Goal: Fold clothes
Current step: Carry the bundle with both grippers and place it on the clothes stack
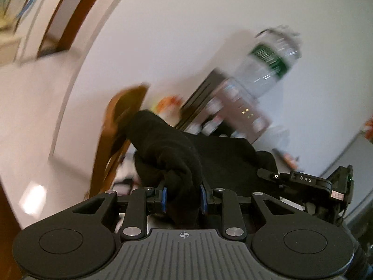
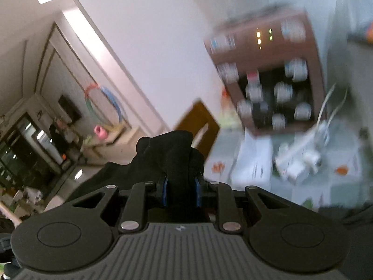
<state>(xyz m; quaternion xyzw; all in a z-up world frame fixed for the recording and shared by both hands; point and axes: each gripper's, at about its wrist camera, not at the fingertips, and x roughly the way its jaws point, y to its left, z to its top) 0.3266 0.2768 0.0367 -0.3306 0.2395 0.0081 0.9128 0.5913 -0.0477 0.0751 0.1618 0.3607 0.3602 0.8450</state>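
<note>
While both cameras tilt up toward wall and ceiling and the backdrop smears with blur, each view is sharp only close in. Nearest in the left wrist view, the left gripper (image 1: 183,198) has its jaws clenched on a bunched wad of the black garment (image 1: 170,147), which rises toward 12 o'clock and spreads off toward 3 o'clock, where part of the other gripper's black body shows. In the right wrist view the right gripper (image 2: 181,192) likewise pinches a fold of the same dark cloth, which trails off toward 9 o'clock. The garment looks held aloft between the two; how it hangs below is hidden.

Farther out, at about 1 o'clock, sit a clear plastic bottle with a green label (image 1: 268,63) and a brown box (image 2: 268,70) of small bottles, above a patterned surface (image 2: 338,182) strewn with white items.

Judging from this, the cloth is being carried or shaken out. To do it well, keep both pinches firm, hold the grippers level and apart so the fabric stays taut, and steer clear of the bottle.
</note>
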